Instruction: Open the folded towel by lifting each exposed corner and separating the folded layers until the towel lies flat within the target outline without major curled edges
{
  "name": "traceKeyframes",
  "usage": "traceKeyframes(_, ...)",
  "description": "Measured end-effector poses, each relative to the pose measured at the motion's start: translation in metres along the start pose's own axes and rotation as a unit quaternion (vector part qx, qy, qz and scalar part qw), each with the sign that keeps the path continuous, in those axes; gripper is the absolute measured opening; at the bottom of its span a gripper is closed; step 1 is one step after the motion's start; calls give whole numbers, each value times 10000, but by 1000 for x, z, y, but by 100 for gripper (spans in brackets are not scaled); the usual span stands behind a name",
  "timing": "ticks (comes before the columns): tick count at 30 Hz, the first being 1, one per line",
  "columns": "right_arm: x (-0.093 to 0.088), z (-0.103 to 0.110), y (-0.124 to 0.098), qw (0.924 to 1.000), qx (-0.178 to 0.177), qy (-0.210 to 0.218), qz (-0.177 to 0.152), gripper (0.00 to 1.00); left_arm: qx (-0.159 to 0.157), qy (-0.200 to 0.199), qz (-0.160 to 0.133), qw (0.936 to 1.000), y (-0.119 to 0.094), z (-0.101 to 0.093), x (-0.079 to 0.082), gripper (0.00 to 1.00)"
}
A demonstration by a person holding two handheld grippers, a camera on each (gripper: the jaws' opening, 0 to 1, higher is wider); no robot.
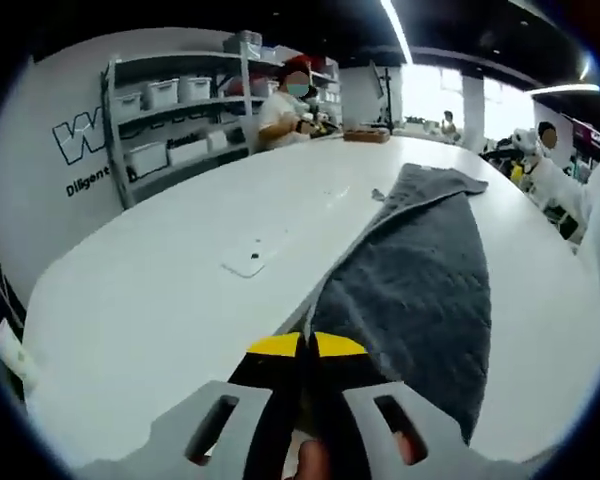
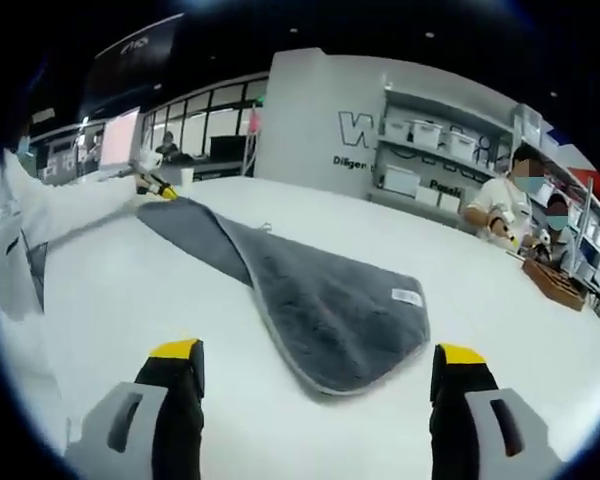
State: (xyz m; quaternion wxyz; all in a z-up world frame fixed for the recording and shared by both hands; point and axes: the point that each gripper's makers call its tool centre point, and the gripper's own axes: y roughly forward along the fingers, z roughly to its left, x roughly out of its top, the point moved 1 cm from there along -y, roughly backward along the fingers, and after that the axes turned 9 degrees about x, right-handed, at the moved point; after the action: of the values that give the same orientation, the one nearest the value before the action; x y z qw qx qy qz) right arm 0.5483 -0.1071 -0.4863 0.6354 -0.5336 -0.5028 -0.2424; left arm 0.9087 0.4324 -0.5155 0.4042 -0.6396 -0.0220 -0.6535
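Note:
A dark grey quilted towel (image 1: 420,270) lies on the white table (image 1: 160,300) and runs away from me to the upper right. Its near corner narrows right into my left gripper (image 1: 305,345), whose yellow-tipped jaws are shut on it. In the right gripper view the towel (image 2: 320,310) lies just ahead, with a white label (image 2: 407,297) near its rounded close end. My right gripper (image 2: 318,352) is wide open in front of that end and touches nothing. At the towel's far tip the left gripper (image 2: 158,187) shows, small.
A small white flat object (image 1: 248,262) lies on the table left of the towel. A wooden tray (image 2: 555,285) stands at the table's far side, where people work. Shelves with white bins (image 1: 175,120) line the wall. A white sleeve (image 2: 20,230) fills the left side.

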Motion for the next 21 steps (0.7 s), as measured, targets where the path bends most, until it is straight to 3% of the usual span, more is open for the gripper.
traceKeyframes(5, 0, 1, -4, 10000, 19, -36, -68, 94, 278, 330, -270, 9987, -28, -17, 19, 2)
traceKeyframes(9, -3, 0, -9, 9998, 29, -49, -190, 93, 504, 485, -863, 9938, -76, -55, 40, 2)
traceKeyframes(14, -10, 1, -12, 9996, 62, -11, -276, 92, 666, 508, -1118, 9902, -115, -84, 39, 2)
traceKeyframes(21, -27, 4, -17, 9992, 214, -8, -343, 91, 777, 505, -1123, 9893, -155, -129, 12, 2)
